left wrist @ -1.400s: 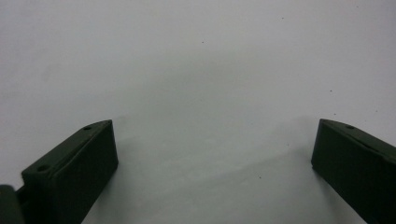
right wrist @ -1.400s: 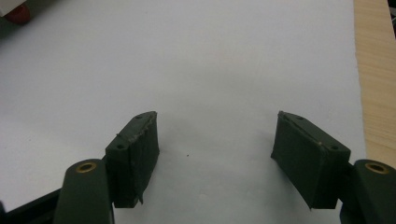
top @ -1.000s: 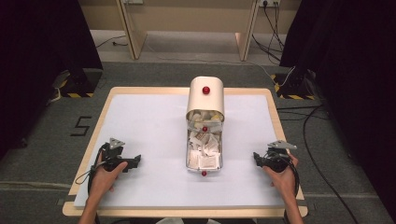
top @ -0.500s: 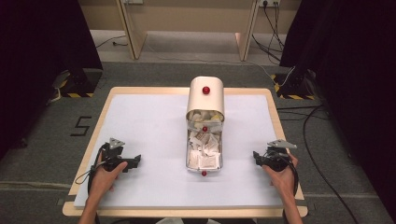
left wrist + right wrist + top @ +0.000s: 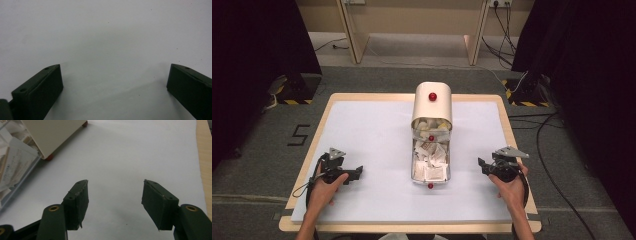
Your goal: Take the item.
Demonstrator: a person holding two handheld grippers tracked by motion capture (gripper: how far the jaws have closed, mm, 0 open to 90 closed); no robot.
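Note:
A cream box (image 5: 432,102) with a red knob on top stands at the middle of the table. Its clear drawer (image 5: 430,160) is pulled out toward me and holds several white packets. My left gripper (image 5: 355,173) rests on the white table surface to the left of the drawer, jaws wide apart and empty (image 5: 115,67). My right gripper (image 5: 482,165) rests to the right of the drawer, open with nothing between its fingers (image 5: 115,182). In the right gripper view the box (image 5: 50,135) and the drawer with packets (image 5: 15,165) lie ahead to the left.
The table top (image 5: 372,135) is white with a wooden rim (image 5: 512,135). A red knob (image 5: 430,186) marks the drawer's front. Cables run over the floor at the right, and table legs stand behind.

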